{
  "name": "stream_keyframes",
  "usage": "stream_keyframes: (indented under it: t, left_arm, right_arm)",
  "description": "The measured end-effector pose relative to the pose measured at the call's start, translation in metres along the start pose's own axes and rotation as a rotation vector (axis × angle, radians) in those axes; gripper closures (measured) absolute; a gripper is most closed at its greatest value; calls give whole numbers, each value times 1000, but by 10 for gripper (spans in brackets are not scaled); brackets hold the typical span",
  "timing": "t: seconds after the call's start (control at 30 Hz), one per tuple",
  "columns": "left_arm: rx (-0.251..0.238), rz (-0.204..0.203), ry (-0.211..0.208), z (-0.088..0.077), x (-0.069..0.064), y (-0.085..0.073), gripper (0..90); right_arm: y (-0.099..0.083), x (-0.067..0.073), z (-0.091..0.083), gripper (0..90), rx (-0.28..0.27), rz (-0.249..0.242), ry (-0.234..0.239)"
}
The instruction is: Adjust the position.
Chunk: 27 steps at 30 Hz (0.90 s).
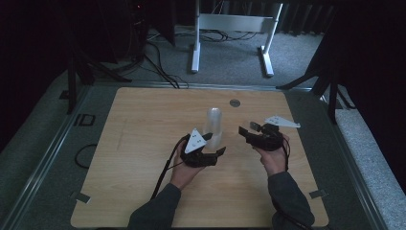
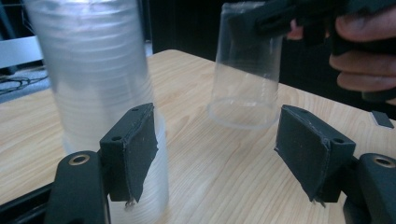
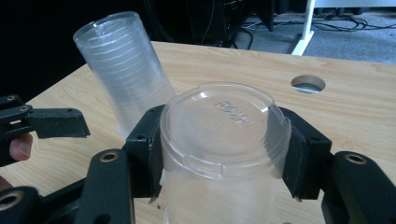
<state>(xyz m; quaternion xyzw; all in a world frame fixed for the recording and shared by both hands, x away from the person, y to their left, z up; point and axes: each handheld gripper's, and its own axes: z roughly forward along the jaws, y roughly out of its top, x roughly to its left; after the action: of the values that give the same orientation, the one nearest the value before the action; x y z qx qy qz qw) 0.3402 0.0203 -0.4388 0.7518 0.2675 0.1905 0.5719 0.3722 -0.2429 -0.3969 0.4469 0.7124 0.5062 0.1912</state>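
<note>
We record one wooden table [image 1: 143,158], one stack of clear plastic cups [image 1: 213,125], one single clear cup [image 3: 224,140] and two grippers. The table carries one round hole [image 1: 234,102] near its far edge and two small grey tabs at its near corners, one left [image 1: 82,197] and one right [image 1: 318,194].

The stack stands upside down near the table's middle. We count the stack as one item; the number of cups nested in it cannot be read, as the ribs blur together. In the left gripper view its top is cut off by the frame.

The left gripper [image 1: 218,152] lies at the foot of the stack with its jaws apart: one pad sits against the stack's lower wall, the other stands well clear, with bare table between them. The right gripper [image 3: 219,154] is clamped on the single cup, base uppermost, both pads pressing its wall. In the left gripper view this cup hangs just above the table, to the right of the stack and apart from it.

In the high view the held cup is too dim to make out, and the embossed marking on its base is illegible
</note>
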Motion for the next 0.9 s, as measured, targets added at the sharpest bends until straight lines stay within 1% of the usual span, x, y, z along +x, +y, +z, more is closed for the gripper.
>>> stream_keyframes:
  t: [0.07,0.2,0.27,0.3,0.33,0.4,0.47,0.5,0.53,0.67,0.73,0.9]
  left_arm:
    - [-1,-2,-2,1,-1,1,286]
    - [9,14,-12,7,-5,2,284]
    - [10,15,-13,9,-6,1,280]
    - [12,16,-15,11,-7,1,280]
    - [14,15,-17,12,-8,0,279]
    - [17,14,-18,15,-9,-1,273]
    - [17,14,-18,15,-9,-1,272]
    - [23,15,-19,19,-10,-2,272]
    - [21,13,-19,20,-11,-2,265]
    - [18,6,-22,23,-11,-2,261]
    - [20,5,-21,26,-12,-3,256]
    - [24,2,-18,30,-13,-3,250]
  right_arm:
    - [-1,0,0,407,0,2,2]
    - [-8,5,2,407,7,17,12]
    - [-9,6,2,407,6,22,17]
    - [-10,6,2,407,3,35,24]
    - [-12,6,1,407,-2,60,39]
    - [-15,6,2,408,-6,80,50]
    - [-15,6,3,408,-8,86,53]
    - [-15,6,3,408,-8,86,53]
    - [-18,5,4,408,-11,117,76]
    - [-20,4,4,408,-15,134,88]
    - [-22,3,4,408,-22,165,106]
    - [-23,2,4,408,-25,198,123]
